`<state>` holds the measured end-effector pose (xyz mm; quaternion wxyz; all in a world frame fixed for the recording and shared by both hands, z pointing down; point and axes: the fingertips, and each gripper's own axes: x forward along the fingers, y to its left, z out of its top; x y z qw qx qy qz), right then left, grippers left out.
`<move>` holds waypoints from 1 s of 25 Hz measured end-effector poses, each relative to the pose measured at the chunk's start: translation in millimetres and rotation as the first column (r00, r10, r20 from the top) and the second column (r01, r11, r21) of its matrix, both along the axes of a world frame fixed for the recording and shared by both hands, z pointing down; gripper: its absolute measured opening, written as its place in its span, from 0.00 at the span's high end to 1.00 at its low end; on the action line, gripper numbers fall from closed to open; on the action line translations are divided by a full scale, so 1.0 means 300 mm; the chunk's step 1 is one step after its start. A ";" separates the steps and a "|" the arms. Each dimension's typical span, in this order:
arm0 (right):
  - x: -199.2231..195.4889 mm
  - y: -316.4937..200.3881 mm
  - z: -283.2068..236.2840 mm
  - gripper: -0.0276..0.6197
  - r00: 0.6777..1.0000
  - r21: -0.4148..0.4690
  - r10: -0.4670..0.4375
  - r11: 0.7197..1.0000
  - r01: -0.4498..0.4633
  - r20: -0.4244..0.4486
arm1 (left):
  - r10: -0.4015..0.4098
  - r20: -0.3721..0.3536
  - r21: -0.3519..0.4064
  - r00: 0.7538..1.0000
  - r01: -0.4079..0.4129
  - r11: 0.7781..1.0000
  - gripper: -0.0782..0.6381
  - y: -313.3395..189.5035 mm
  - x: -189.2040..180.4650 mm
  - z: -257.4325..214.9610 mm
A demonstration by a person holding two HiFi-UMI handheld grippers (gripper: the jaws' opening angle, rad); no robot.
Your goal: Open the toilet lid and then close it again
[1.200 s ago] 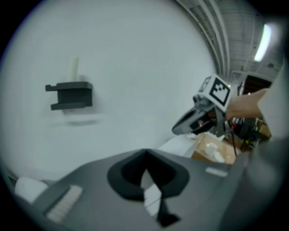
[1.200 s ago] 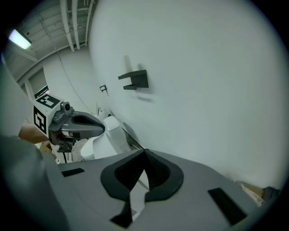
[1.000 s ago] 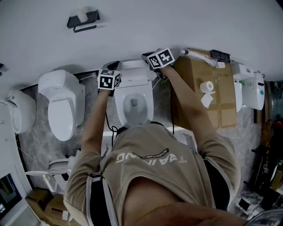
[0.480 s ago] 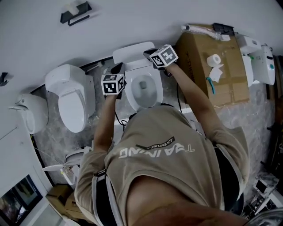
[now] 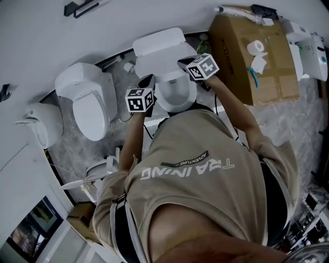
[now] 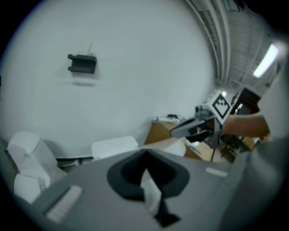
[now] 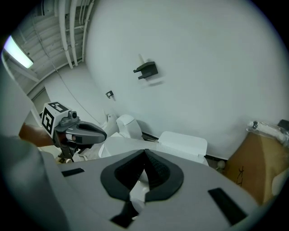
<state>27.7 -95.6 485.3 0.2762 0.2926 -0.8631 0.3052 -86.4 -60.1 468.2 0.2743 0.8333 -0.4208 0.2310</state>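
Note:
The white toilet stands in the middle of the head view, with its tank (image 5: 157, 41) against the wall and its bowl (image 5: 177, 96) partly showing. The toilet lid (image 5: 160, 66) is tilted between upright and flat, over the bowl. My left gripper (image 5: 148, 80) is shut on the lid's left edge, and my right gripper (image 5: 184, 62) is shut on its right edge. In the left gripper view a white strip of the lid (image 6: 152, 195) sits between the jaws of the left gripper (image 6: 146, 170). The right gripper view shows the lid (image 7: 119, 145) pinched by the right gripper (image 7: 143, 172).
A second toilet (image 5: 88, 105) stands close on the left and a third (image 5: 43, 123) farther left. A cardboard box (image 5: 259, 61) with a paper roll (image 5: 255, 47) is at the right. A loose toilet seat (image 5: 95, 174) lies on the floor. A black holder (image 5: 79, 7) hangs on the wall.
Both grippers have come away from the tank toward the person, and the lid has tilted forward over the bowl. The head camera has shifted, so the toilet sits higher in view.

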 end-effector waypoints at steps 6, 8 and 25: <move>0.014 0.156 0.112 0.94 0.999 -0.051 -0.002 0.999 0.000 -0.045 | 0.051 0.013 -0.084 0.999 -0.049 0.995 0.88 0.151 0.015 0.099; 0.020 0.209 0.155 0.94 0.997 -0.070 -0.009 0.998 0.004 -0.072 | 0.066 0.013 -0.122 0.998 -0.064 0.990 0.88 0.202 0.020 0.138; 0.076 0.550 0.531 0.94 0.961 -0.338 -0.146 0.939 0.060 -0.235 | 0.239 0.055 -0.438 0.970 -0.191 0.878 0.88 0.553 0.072 0.521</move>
